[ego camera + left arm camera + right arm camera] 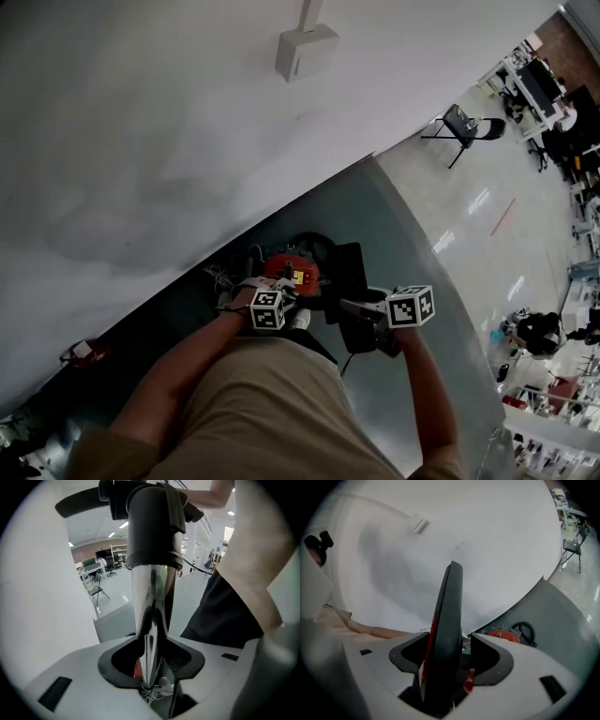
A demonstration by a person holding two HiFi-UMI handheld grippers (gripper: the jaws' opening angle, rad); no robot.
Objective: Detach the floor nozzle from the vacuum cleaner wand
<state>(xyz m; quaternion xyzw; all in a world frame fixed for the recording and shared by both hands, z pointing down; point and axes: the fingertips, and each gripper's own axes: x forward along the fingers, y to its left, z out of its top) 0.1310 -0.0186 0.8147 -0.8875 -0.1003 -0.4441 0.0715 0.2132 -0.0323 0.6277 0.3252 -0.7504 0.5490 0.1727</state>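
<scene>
Two bare forearms reach steeply down in the head view. The left claw (pixel 283 287) points away from the body, and the right claw (pixel 354 306) is turned inward toward it. Both hang over a red vacuum body (pixel 292 269) on the grey floor (pixel 412 234) beside a white wall (pixel 141 122). The left claw is clenched on the chrome wand (pixel 151 602), which rises from between its jaws to a black collar (pixel 152 527). The right claw is released: its jaws stand apart round the black floor nozzle (pixel 446 630), seen edge-on, close against one jaw with a gap at the other. Only the left gripper view shows the wand's chrome; only the right gripper view shows the nozzle's red stripe (pixel 432 634).
</scene>
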